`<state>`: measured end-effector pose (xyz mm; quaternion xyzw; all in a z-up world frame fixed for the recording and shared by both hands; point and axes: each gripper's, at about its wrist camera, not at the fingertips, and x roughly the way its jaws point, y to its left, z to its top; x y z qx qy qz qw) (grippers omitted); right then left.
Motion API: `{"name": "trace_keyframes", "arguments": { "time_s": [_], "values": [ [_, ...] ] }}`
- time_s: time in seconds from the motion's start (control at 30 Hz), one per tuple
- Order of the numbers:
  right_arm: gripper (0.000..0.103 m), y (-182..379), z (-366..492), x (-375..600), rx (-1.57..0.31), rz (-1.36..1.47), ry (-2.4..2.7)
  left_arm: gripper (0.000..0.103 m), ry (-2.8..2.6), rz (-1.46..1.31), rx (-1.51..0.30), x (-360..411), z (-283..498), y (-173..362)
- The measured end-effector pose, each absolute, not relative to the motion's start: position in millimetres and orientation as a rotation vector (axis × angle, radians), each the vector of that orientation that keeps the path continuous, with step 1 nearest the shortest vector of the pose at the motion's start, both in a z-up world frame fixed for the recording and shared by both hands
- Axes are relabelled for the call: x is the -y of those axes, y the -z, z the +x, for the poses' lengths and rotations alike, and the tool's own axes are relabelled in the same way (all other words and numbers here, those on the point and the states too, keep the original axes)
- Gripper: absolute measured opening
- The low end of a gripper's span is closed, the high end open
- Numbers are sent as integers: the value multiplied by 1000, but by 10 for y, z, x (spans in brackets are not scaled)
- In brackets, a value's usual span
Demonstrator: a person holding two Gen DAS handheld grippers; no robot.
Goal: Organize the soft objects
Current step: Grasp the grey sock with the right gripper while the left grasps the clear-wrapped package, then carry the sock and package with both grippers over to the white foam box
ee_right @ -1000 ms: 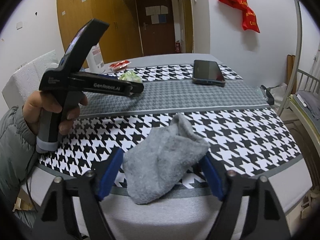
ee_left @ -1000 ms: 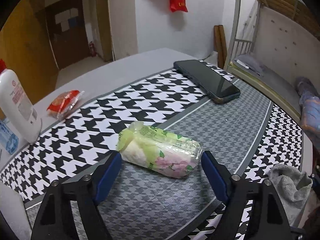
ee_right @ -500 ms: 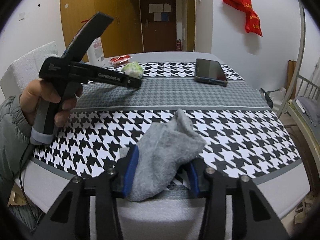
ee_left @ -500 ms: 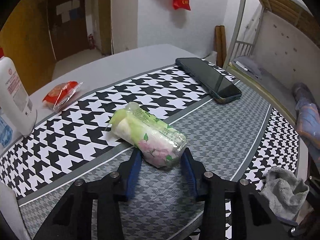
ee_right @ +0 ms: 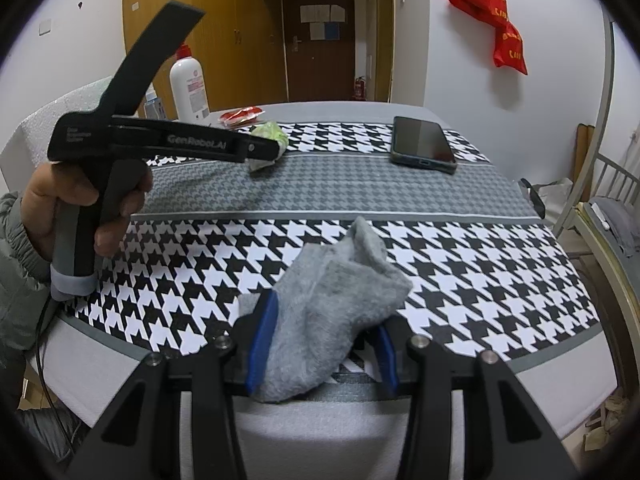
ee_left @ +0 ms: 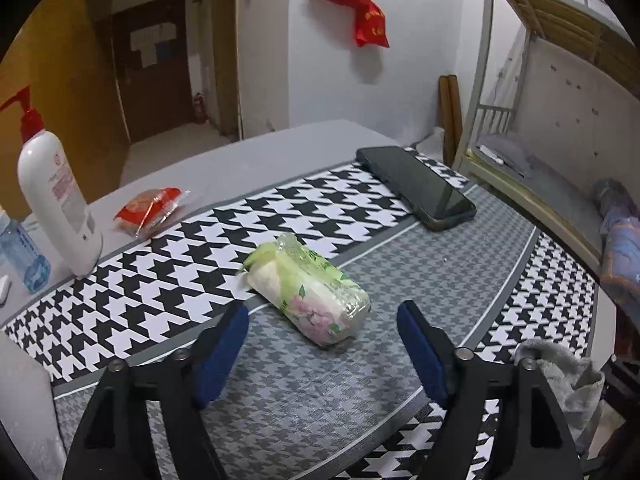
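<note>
We cannot read the print on the tissue pack (ee_left: 308, 292), and from the right wrist view most of it hides behind the left gripper (ee_right: 276, 148), only a green end showing. The grey sock (ee_right: 332, 312) is cut off at the corner of the left wrist view, and its lower end hangs over the table edge. The left hand (ee_right: 76, 208) shows only as fingers round the handle, with a padded sleeve (ee_right: 16, 264) below it.

Our left gripper (ee_left: 322, 336) has just been opening; its blue pads stand well apart, either side of the near end of the tissue pack without touching it. The pack lies on the houndstooth cloth (ee_left: 160, 280), across the line between the bold and fine bands. Our right gripper (ee_right: 320, 344) is clamped on the grey sock, which bunches up between the pads at the near edge of the table.

Farther back lie a black phone (ee_left: 420, 188), a red snack packet (ee_left: 150, 210), a white pump bottle (ee_left: 56, 192) and a clear blue bottle (ee_left: 24, 256). A bunk bed frame (ee_left: 540, 92) stands to the right.
</note>
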<state>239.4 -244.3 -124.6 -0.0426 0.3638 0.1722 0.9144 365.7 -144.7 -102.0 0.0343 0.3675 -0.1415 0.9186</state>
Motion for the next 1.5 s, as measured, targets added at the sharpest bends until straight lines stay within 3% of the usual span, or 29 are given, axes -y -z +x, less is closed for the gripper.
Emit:
{"name": "trace_keyframes", "arguments": {
  "time_s": [0.77,0.93,1.0,1.1,1.27,1.5],
  "values": [
    [48,1262,2413,2408,-761,-102,-339,82,35,-24,-910,1541,4233,1268],
    [48,1264,2412,2408,-759,-105,-333,63,23,3,-893,1572,4238,1285],
    [45,1259,2408,2399,-761,-108,-331,47,24,5,-885,1564,4235,1283],
    [33,1249,2395,2367,-772,-107,-335,33,24,10,-879,1522,4228,1271],
    [24,1233,2404,2367,-793,-84,-322,29,67,-3,-871,1424,4165,1239],
    [19,1159,2405,2429,-805,-17,-304,28,121,-13,-789,1258,3972,1066]
  ]
}}
